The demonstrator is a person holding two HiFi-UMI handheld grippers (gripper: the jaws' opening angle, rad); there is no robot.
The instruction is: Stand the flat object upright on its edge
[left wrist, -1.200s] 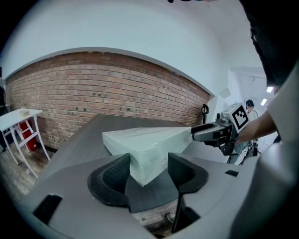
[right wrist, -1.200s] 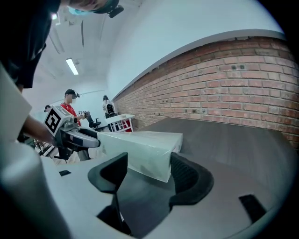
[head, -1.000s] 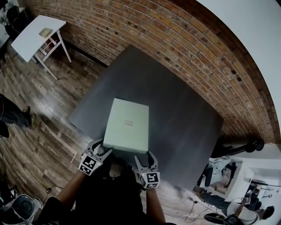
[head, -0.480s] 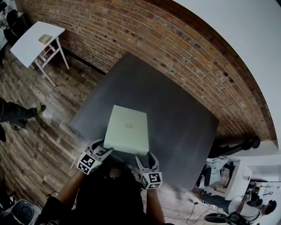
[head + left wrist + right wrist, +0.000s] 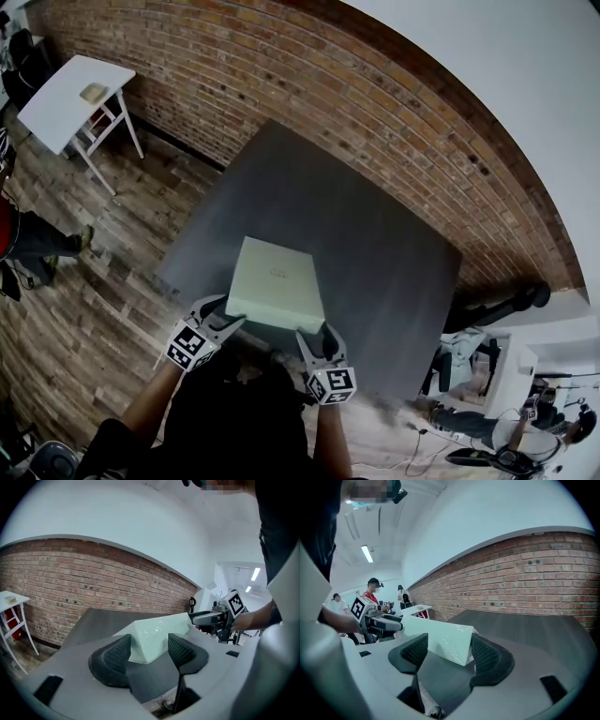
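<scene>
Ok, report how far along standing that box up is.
Done: the left tool and right tool each clamp a near corner of the pale green box. In hand: its near edge looks raised off the dark table, far edge down. Left: tip it fully upright and let go.

**Brick wall, plank floor, side table**

A dark grey worktop (image 5: 375, 234) stands near a brick wall (image 5: 309, 94) on a wood-plank floor (image 5: 84, 309). At far left, a white side table (image 5: 56, 108) carries a small pale item (image 5: 94, 92). A person (image 5: 23, 239) stands at the left edge. White equipment (image 5: 511, 375) and cables (image 5: 412, 461) lie at near right.
</scene>
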